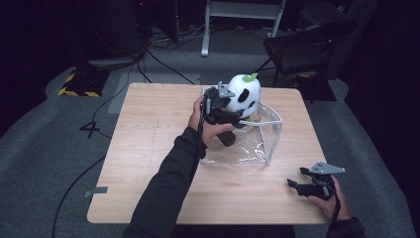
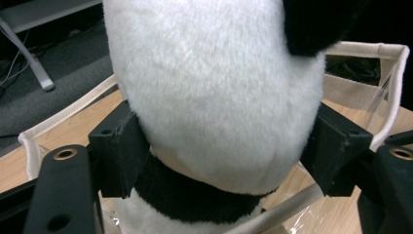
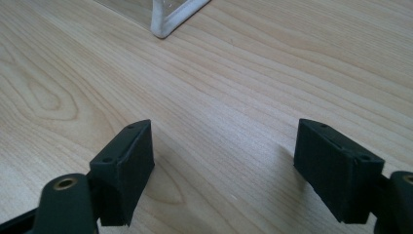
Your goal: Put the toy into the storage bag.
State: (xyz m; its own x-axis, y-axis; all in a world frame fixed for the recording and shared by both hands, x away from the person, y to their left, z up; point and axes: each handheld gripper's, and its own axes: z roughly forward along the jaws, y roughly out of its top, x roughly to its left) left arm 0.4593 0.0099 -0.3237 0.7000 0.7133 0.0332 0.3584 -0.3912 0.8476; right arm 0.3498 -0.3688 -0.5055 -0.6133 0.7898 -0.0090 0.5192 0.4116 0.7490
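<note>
Plush panda (image 1: 244, 94) standing in clear pouch (image 1: 270, 130), far-centre of worktop (image 1: 148, 148). Left gripper (image 2: 219, 151) jaws flank panda's neck, pads touching fur, grip looks slack. Right gripper (image 3: 221, 165) jaws wide, empty, near-right. Placement apparently done; left: release, withdraw.

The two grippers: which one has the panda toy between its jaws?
The left gripper, at the clear bag: its pads flank the plush panda. The right gripper is open over bare table.
</note>
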